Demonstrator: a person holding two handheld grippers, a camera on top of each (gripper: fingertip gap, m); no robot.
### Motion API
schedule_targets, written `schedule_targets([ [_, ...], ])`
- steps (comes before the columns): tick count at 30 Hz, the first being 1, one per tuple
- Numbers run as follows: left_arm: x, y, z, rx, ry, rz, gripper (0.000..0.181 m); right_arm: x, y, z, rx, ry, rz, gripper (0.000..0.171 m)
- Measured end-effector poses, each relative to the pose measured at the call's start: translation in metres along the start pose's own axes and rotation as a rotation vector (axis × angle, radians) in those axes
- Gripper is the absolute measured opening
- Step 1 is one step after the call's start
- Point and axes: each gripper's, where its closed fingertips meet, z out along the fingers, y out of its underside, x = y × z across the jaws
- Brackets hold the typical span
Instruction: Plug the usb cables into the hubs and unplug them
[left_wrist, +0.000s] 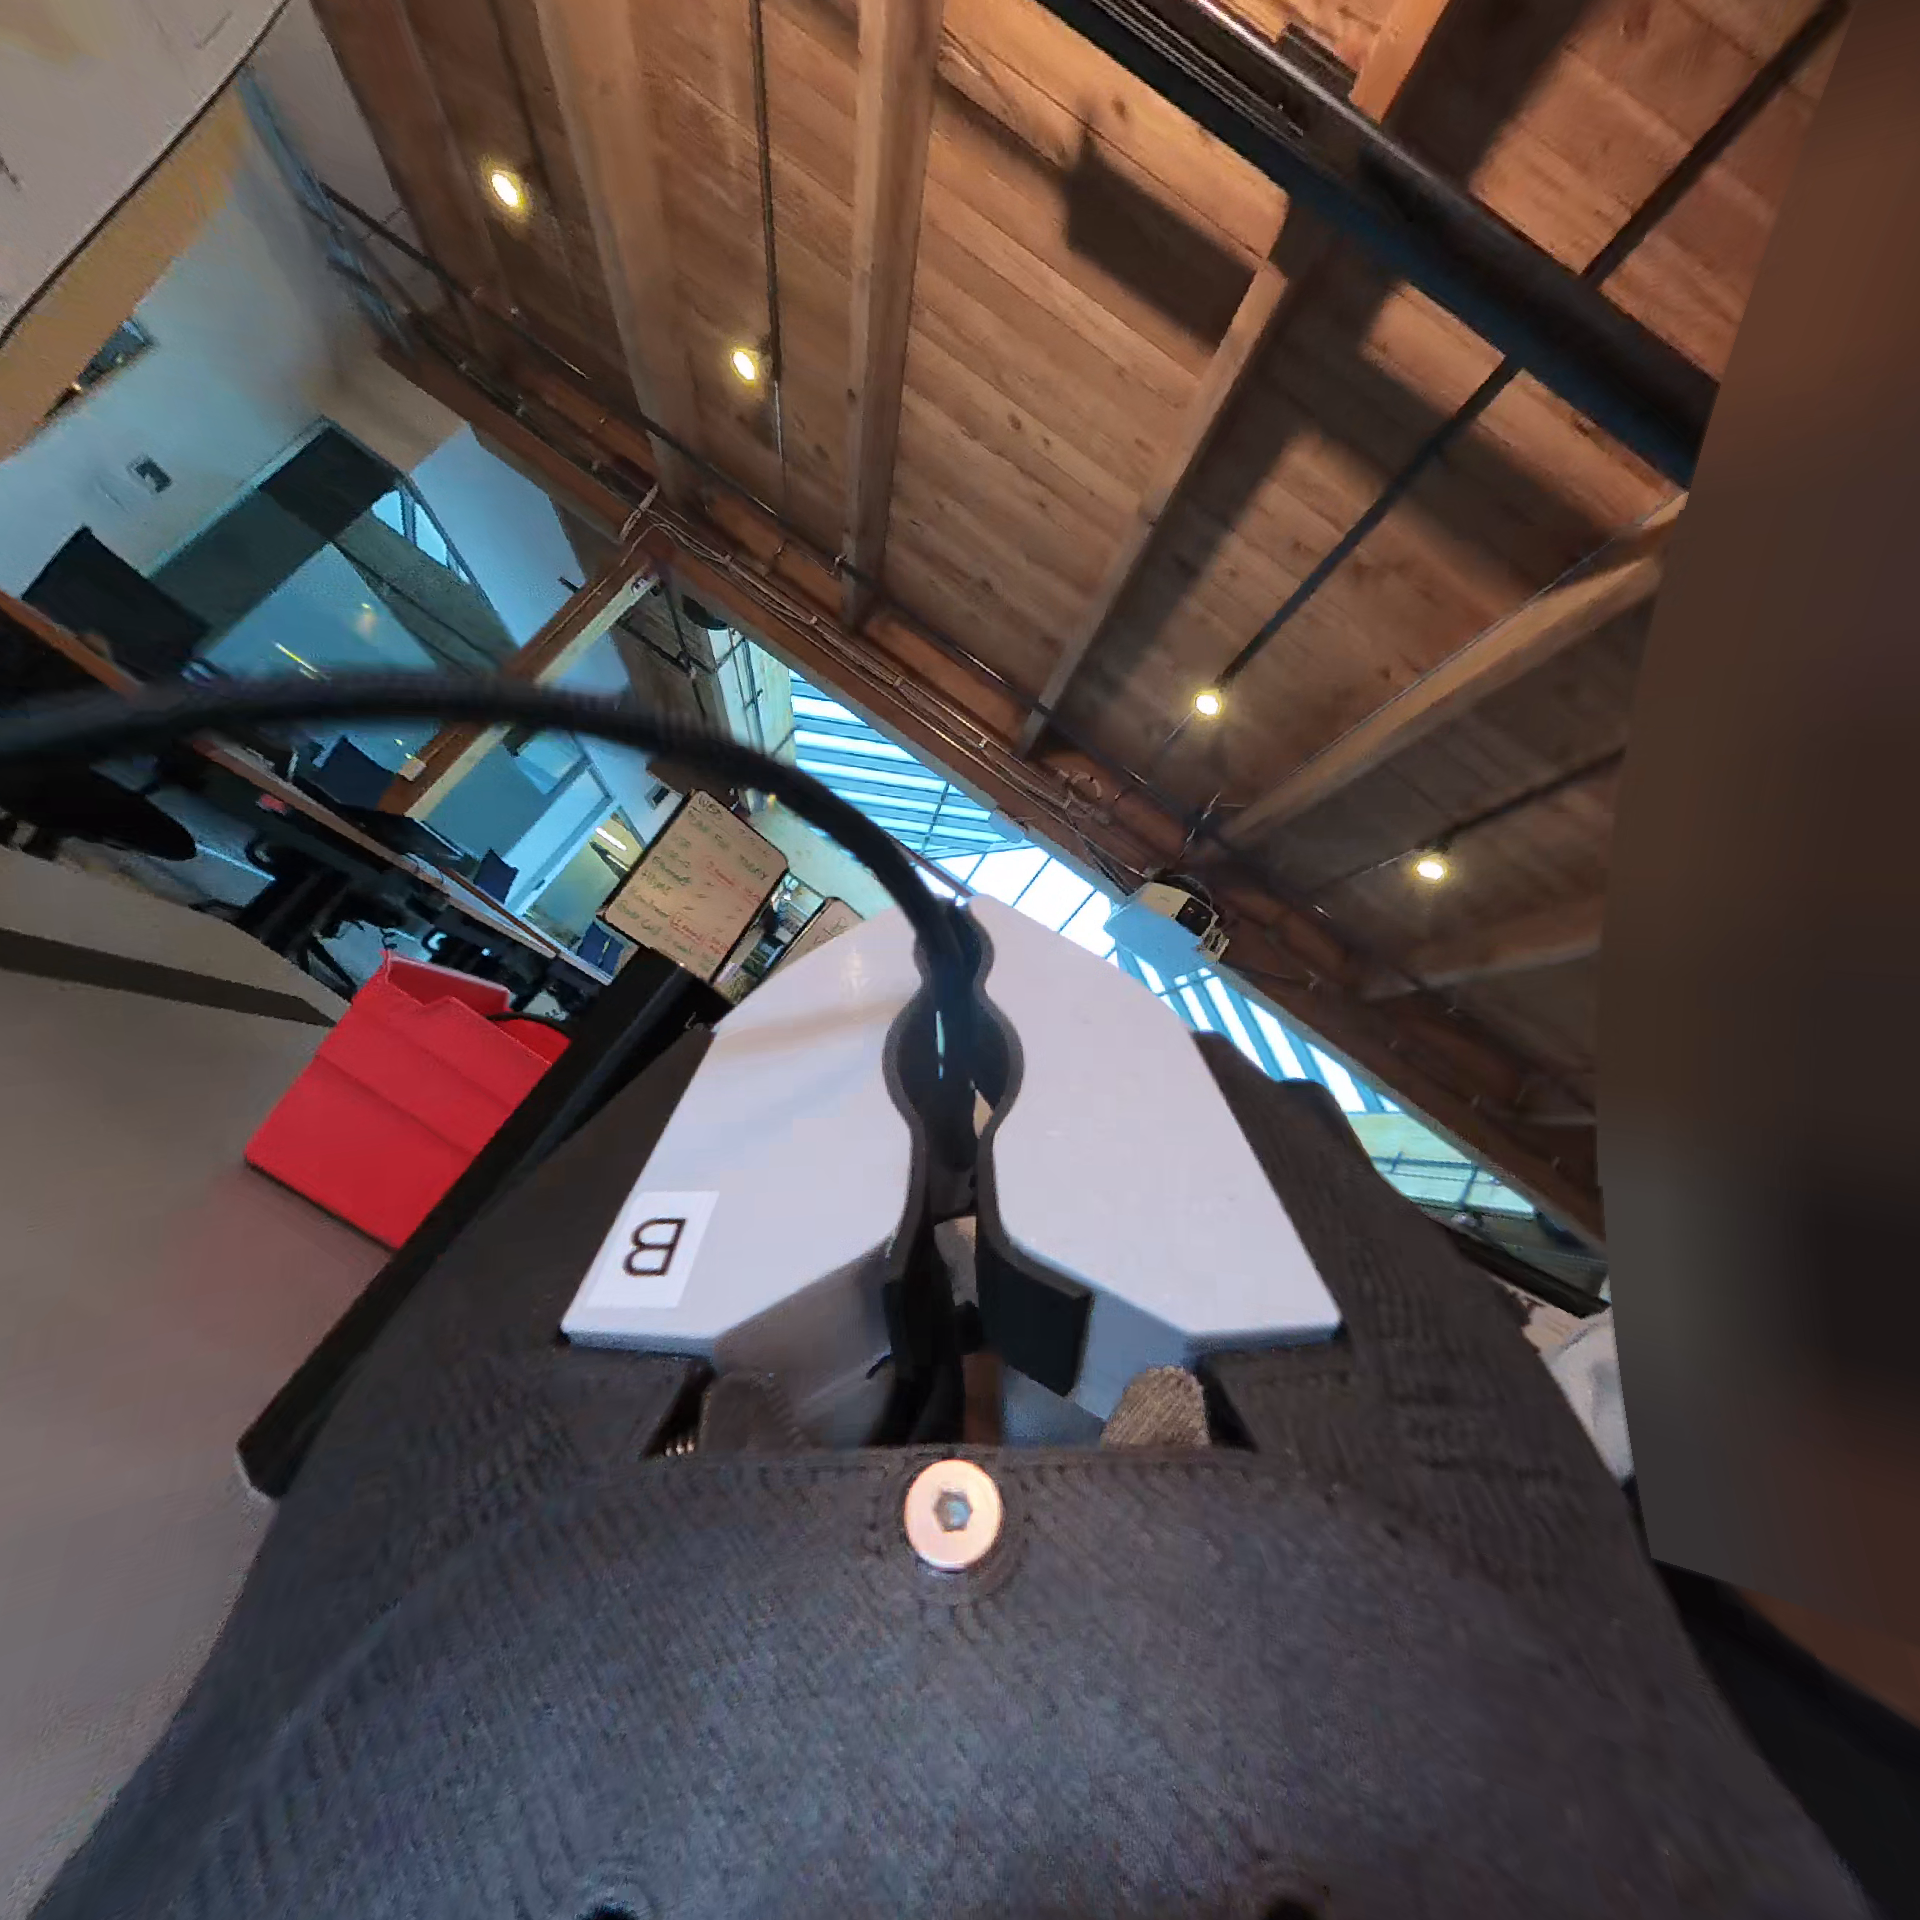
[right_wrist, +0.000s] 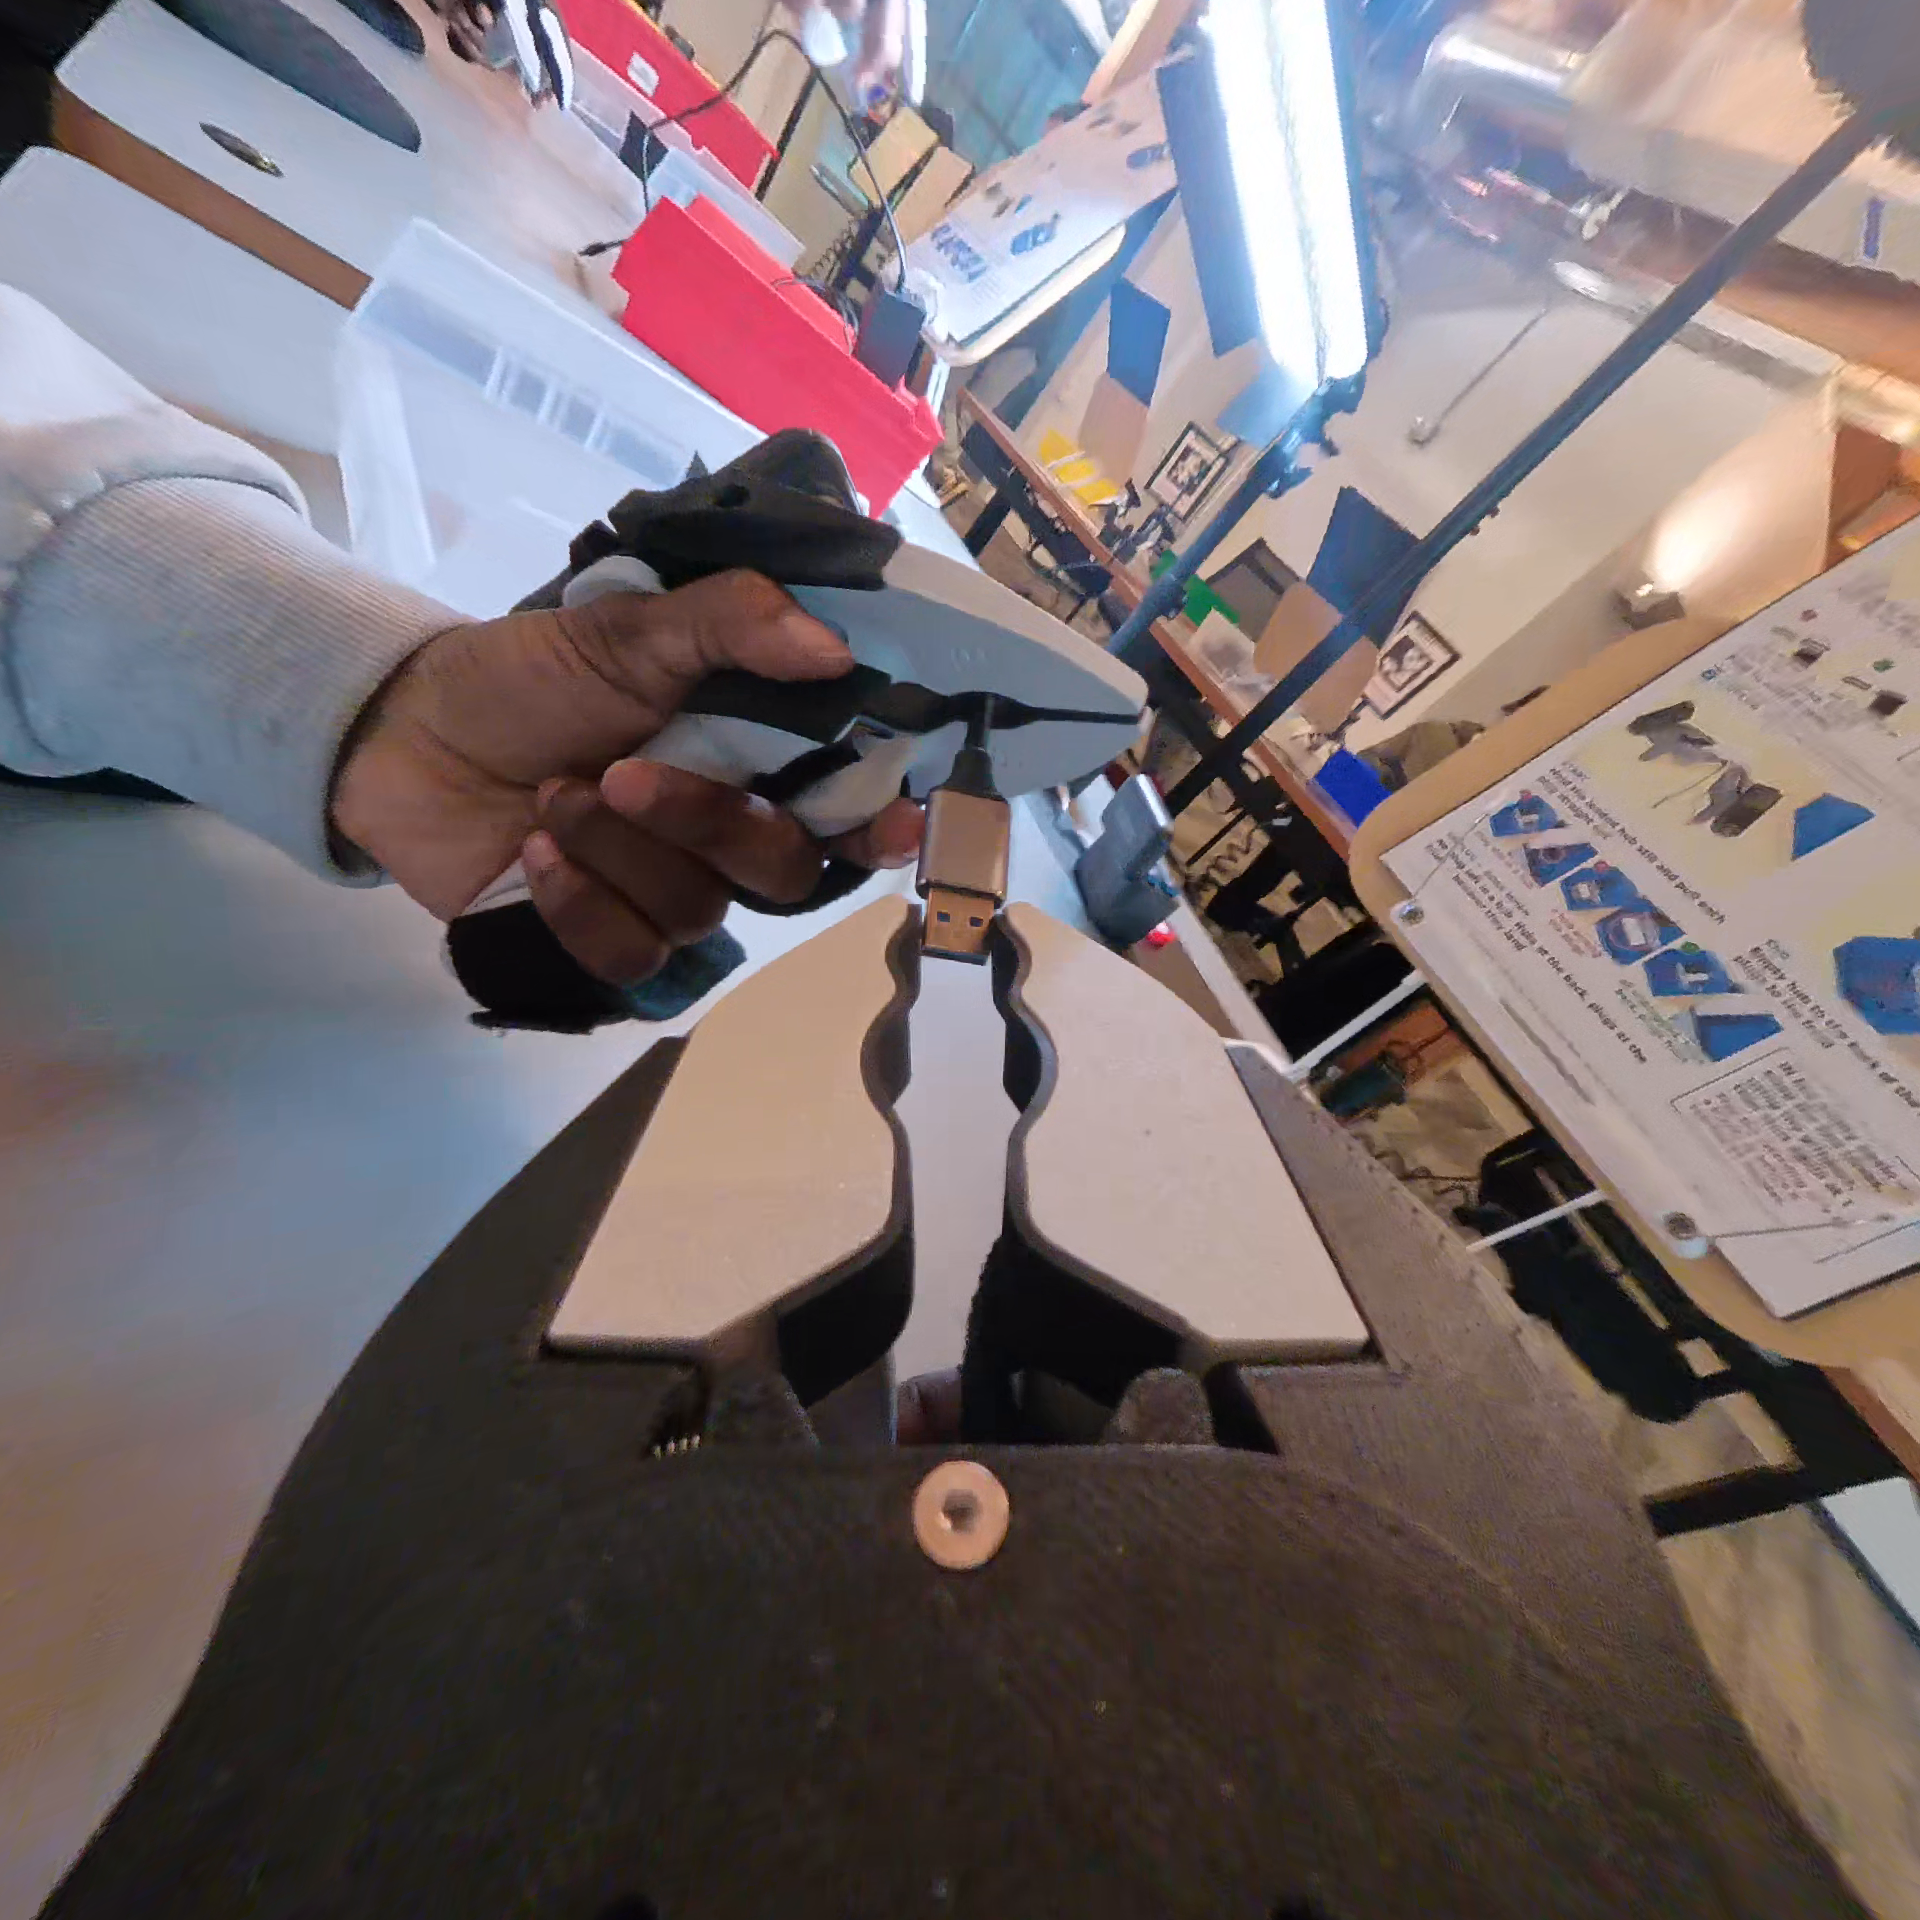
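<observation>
In the left wrist view my left gripper (left_wrist: 961, 925) points up at the wooden ceiling, shut on a black cable (left_wrist: 623, 717) that arcs away to the left. The right wrist view shows that same gripper (right_wrist: 997, 717) in a person's hand (right_wrist: 582, 758), pinching the cable just behind a USB plug (right_wrist: 964, 862) with a bronze shell. The plug hangs tip-down into my right gripper (right_wrist: 958, 925). Its fingertips (right_wrist: 1023, 935) sit against both sides of the plug's metal end. A grey box-like device (right_wrist: 1127, 847), maybe a hub, stands beyond on the white table (right_wrist: 208, 1091).
A red bin (right_wrist: 769, 332) and a clear plastic box (right_wrist: 499, 416) stand on the table behind the hand; the red bin also shows in the left wrist view (left_wrist: 395, 1101). An instruction board (right_wrist: 1714, 935) is at the right. A light panel on a stand (right_wrist: 1278, 187) rises behind.
</observation>
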Motion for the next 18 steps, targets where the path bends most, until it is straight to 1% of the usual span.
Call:
schedule_targets([
  [2, 0.0, 0.004, 0.001, -0.017, -0.002, -0.004, 0.001, -0.003, 0.001, 0.002, 0.006, -0.047, 0.096, 0.013],
  [4, 0.0, 0.004, 0.001, -0.025, -0.013, 0.01, 0.001, 0.001, -0.005, -0.001, 0.079, -0.073, 0.199, 0.013],
  [6, 0.003, 0.004, 0.002, -0.017, 0.003, 0.002, 0.0, 0.01, -0.008, -0.005, 0.125, -0.034, 0.208, 0.015],
  [7, 0.006, 0.003, 0.002, -0.006, 0.025, -0.012, 0.0, 0.011, -0.008, -0.005, 0.127, -0.017, 0.186, 0.022],
  [8, 0.008, 0.002, 0.003, 0.001, 0.039, -0.027, 0.0, 0.01, -0.009, -0.005, 0.124, -0.017, 0.18, 0.026],
  [10, 0.01, 0.004, 0.003, -0.007, 0.046, -0.018, 0.0, 0.002, -0.01, -0.001, 0.129, -0.064, 0.219, 0.027],
  [13, 0.012, 0.003, 0.003, -0.014, 0.049, 0.025, 0.0, -0.001, -0.011, 0.002, 0.146, -0.083, 0.263, 0.028],
  [16, 0.015, 0.003, 0.003, -0.031, 0.06, 0.072, 0.001, 0.003, -0.013, -0.001, 0.169, -0.088, 0.308, 0.029],
  [18, 0.017, 0.005, 0.004, -0.052, 0.066, 0.111, 0.001, 0.005, -0.017, -0.004, 0.198, -0.114, 0.378, 0.031],
])
